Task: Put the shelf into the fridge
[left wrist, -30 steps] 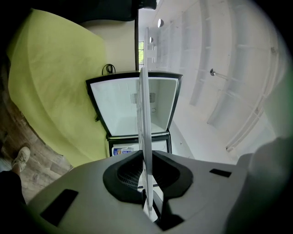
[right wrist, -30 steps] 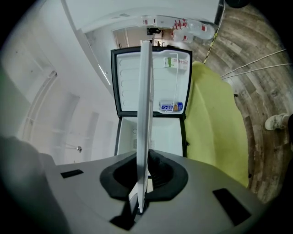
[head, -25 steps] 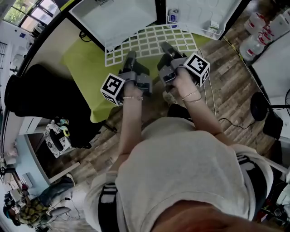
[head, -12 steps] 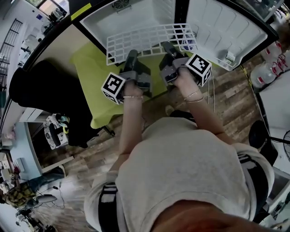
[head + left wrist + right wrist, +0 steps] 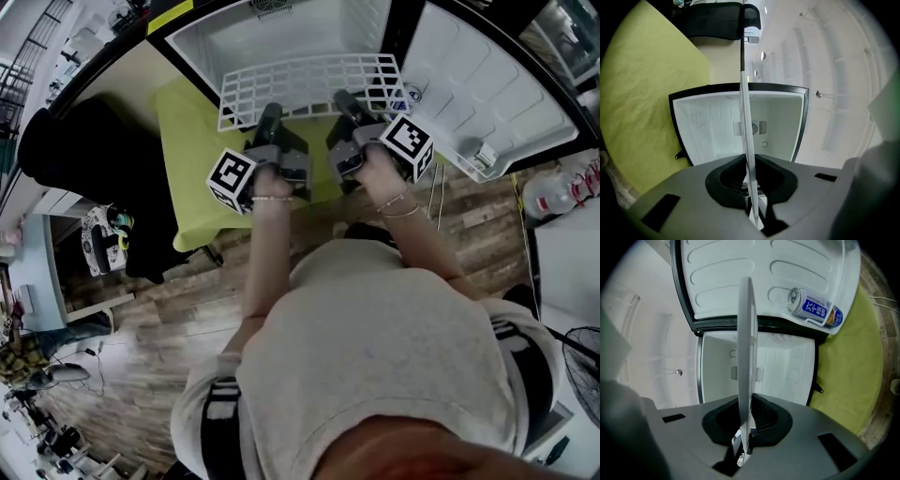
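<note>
Since the left gripper and right gripper each clamp the wire shelf by its near edge, level before the open fridge, both should advance evenly to avoid skewing.

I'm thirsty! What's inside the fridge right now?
The fridge shows only white walls and a vent grille at the back. One drink can sits in the open door's pocket. The wire shelf, held in front, covers a strip of the inside.
</note>
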`<state>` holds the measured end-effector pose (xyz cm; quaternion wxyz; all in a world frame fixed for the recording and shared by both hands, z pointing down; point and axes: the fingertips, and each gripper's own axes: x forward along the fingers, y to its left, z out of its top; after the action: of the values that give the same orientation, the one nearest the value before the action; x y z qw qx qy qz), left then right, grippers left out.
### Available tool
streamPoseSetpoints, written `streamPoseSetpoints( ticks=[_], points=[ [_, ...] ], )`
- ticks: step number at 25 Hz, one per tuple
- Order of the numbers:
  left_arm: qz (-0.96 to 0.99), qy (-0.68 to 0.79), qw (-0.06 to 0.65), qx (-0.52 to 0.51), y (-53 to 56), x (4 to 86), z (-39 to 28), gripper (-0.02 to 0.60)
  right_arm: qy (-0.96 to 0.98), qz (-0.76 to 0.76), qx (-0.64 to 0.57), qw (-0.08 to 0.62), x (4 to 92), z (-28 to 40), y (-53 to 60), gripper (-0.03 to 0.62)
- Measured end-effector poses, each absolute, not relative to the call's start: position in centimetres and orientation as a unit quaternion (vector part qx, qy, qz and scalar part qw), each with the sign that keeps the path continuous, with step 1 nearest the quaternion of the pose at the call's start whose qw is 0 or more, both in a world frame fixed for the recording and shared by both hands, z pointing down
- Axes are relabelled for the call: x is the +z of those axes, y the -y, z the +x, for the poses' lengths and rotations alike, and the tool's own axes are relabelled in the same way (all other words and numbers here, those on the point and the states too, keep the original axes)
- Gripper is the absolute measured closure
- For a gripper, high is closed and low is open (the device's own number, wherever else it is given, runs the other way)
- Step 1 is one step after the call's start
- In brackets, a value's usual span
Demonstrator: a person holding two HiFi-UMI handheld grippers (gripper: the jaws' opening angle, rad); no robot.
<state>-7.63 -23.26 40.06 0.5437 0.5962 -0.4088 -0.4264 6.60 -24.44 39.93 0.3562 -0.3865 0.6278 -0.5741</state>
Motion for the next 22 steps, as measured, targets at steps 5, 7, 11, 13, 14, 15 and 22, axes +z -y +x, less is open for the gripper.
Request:
streamPoseSetpoints(
  ticks=[5, 7, 11, 13, 14, 15, 22],
  points=[
    [0.581, 0.427, 0.531, -0.444, 23.4, 40.6, -8.2, 0.535, -0.644, -0.37, -0.579, 0.337, 39.9, 5.9, 25.4, 0.568],
    [0.576, 0.43, 0.532, -0.448, 23.4, 41.1, -8.3, 0.535, -0.649, -0.366, -0.577, 0.335, 39.8, 5.8, 25.5, 0.569],
    [0.572, 0.434, 0.53, -0.452, 23.4, 41.3, -8.4, 0.535, -0.653, -0.364, -0.577, 0.328, 39.8, 5.6, 25.7, 0.569],
    [0.57, 0.436, 0.529, -0.453, 23.4, 41.4, -8.5, 0.535, -0.652, -0.363, -0.58, 0.326, 40.0, 5.5, 25.7, 0.569],
    [0.568, 0.438, 0.53, -0.453, 23.4, 41.6, -8.5, 0.535, -0.652, -0.362, -0.582, 0.325, 40.1, 5.5, 25.8, 0.569],
    [0.567, 0.439, 0.531, -0.453, 23.4, 41.7, -8.5, 0.535, -0.651, -0.361, -0.583, 0.324, 40.2, 5.5, 25.8, 0.569],
    [0.559, 0.445, 0.535, -0.451, 23.6, 42.5, -8.5, 0.535, -0.643, -0.365, -0.591, 0.323, 41.3, 5.5, 26.1, 0.569]
  ],
)
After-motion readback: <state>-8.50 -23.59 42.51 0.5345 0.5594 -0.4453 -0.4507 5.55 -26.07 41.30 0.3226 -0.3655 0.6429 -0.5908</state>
